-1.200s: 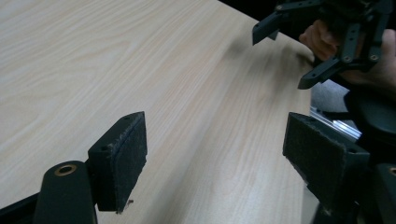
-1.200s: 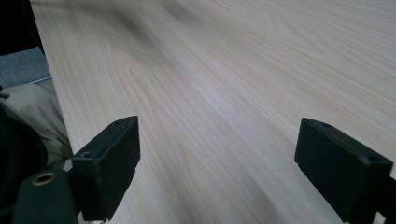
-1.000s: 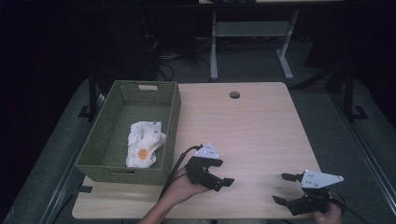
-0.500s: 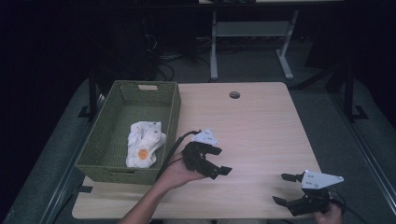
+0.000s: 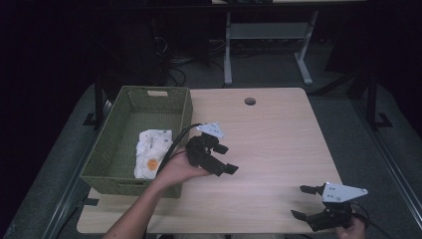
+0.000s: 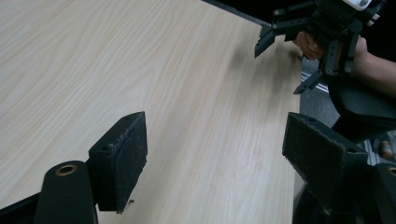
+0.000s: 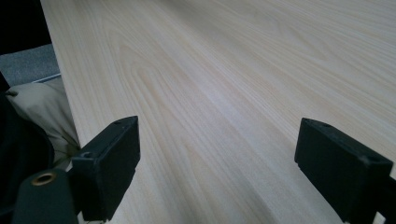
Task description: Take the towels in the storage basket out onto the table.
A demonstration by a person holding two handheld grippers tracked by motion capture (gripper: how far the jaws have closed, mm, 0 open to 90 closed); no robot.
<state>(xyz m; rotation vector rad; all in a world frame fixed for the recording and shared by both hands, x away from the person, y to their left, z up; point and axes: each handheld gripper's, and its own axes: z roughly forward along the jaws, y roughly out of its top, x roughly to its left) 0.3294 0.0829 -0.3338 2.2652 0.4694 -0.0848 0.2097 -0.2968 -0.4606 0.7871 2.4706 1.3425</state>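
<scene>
My left gripper (image 5: 228,159) hovers over the wooden table (image 5: 278,129) just right of the green woven basket (image 5: 185,107), jaws open and pointing right with nothing between them. In the left gripper view the left gripper (image 6: 219,158) has only bare wood between its black pads (image 6: 122,156), and the right gripper (image 6: 279,69) shows farther off. A white crumpled cloth (image 5: 152,149) with an orange spot lies inside the basket. My right gripper (image 5: 300,201) sits at the front right corner, open and empty. The right gripper (image 7: 226,163) looks along the tabletop in its own view.
A round cable hole (image 5: 250,101) sits near the table's far edge. A metal desk frame (image 5: 229,45) stands on the dark floor beyond. Beige fabric (image 7: 42,112) shows off the table's edge in the right gripper view. Bare wood (image 5: 268,164) lies between the two grippers.
My left gripper has moved away from the front edge, forward over the table beside the basket, with the forearm reaching further in. The right gripper has stayed put.
</scene>
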